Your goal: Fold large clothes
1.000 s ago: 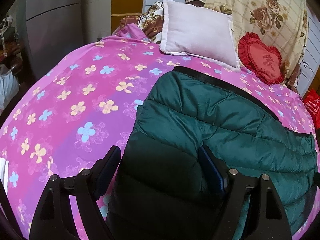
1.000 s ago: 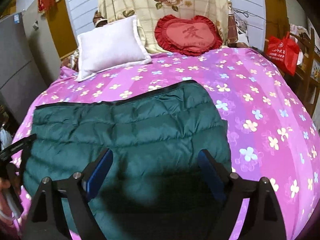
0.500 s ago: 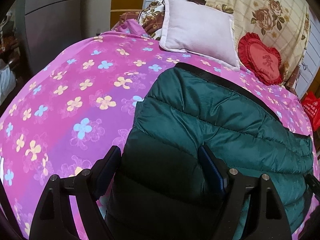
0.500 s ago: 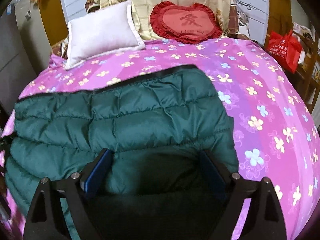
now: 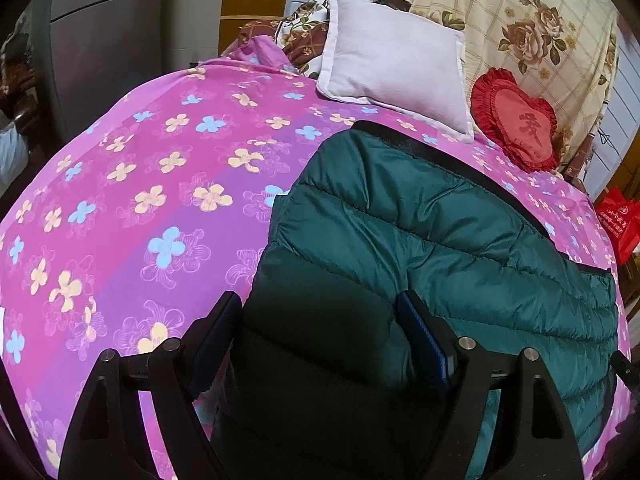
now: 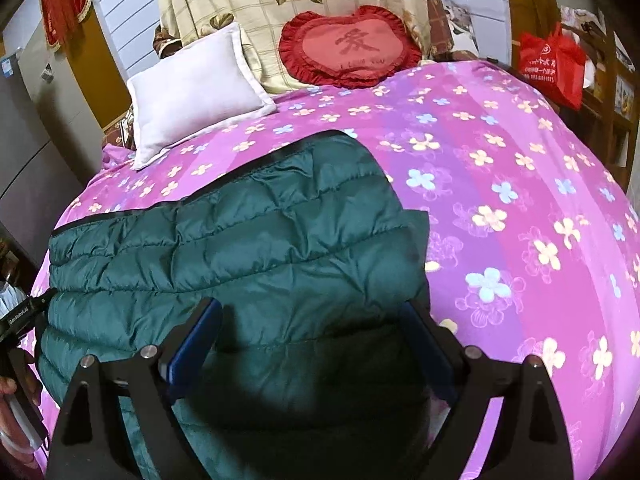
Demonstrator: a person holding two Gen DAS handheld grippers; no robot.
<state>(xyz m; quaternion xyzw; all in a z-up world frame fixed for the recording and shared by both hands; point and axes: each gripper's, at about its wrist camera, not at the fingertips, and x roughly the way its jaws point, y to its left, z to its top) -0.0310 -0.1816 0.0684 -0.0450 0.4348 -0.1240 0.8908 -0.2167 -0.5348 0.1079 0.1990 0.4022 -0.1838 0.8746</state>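
A dark green quilted down jacket (image 5: 420,248) lies spread across the pink flowered bedspread (image 5: 140,200); it also shows in the right wrist view (image 6: 248,240). My left gripper (image 5: 320,328) is open, its fingers straddling the jacket's near left end just above the fabric. My right gripper (image 6: 314,332) is open over the jacket's near right end, with fabric between the fingers but not pinched. The left gripper's body (image 6: 20,320) shows at the left edge of the right wrist view.
A white pillow (image 5: 396,60) and a red heart cushion (image 5: 516,120) lean at the head of the bed before a floral cloth (image 6: 288,0). A red bag (image 6: 552,64) hangs on the right. A grey cabinet (image 5: 100,40) stands on the left.
Both grippers have moved down and closer to the jacket's near edge. The jaws stay open and the jacket has not moved.
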